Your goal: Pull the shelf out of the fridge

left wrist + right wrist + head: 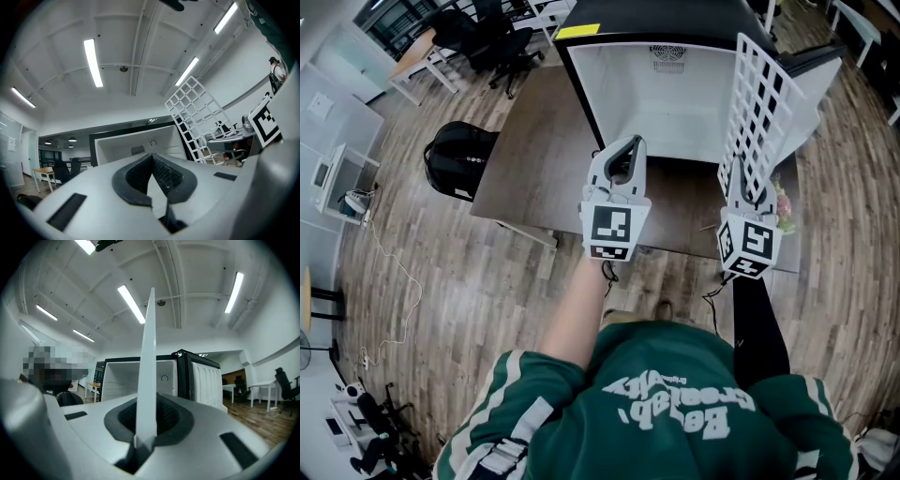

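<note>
Right gripper (741, 183) clamps the white plastic lattice shelf (759, 103) upright beside the open white fridge (666, 103) — left gripper (628, 148) closed, empty.

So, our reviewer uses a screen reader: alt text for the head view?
The right gripper holds a white grid shelf on edge, outside the open fridge. The left gripper is shut and empty beside it.

The fridge (656, 103) stands open ahead; the shelf (757, 112) bars its right side.
</note>
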Demonstrator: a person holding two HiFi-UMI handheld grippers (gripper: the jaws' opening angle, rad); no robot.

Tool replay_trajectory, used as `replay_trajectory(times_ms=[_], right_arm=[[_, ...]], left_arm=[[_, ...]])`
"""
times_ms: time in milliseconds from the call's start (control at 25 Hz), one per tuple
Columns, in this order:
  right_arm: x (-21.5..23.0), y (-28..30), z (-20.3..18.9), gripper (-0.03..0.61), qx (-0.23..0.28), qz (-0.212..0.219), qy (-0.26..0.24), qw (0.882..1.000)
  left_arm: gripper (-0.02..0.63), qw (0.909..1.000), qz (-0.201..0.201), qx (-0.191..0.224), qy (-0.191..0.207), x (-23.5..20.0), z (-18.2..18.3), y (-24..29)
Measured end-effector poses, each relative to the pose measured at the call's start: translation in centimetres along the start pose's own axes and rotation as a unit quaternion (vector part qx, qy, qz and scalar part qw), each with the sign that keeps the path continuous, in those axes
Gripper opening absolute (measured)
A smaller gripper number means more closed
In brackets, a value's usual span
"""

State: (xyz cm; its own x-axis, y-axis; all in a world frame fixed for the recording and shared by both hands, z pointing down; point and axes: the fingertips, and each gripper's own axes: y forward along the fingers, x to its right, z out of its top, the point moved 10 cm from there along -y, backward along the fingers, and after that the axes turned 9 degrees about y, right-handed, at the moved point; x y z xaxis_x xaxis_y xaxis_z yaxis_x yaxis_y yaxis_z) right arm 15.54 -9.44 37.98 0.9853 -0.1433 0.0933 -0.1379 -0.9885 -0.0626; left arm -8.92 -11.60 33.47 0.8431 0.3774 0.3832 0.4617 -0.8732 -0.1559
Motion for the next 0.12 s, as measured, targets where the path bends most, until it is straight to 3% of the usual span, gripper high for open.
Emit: replay_trajectory(times_ms=[120], right_arm=[[-0.18, -0.05, -0.02, 0.038, 0.0, 0.001, -0.002, 1.0]], left_arm=[[0.015, 1.0, 0.0, 0.001, 0.001, -0.04, 0.06, -0.05]])
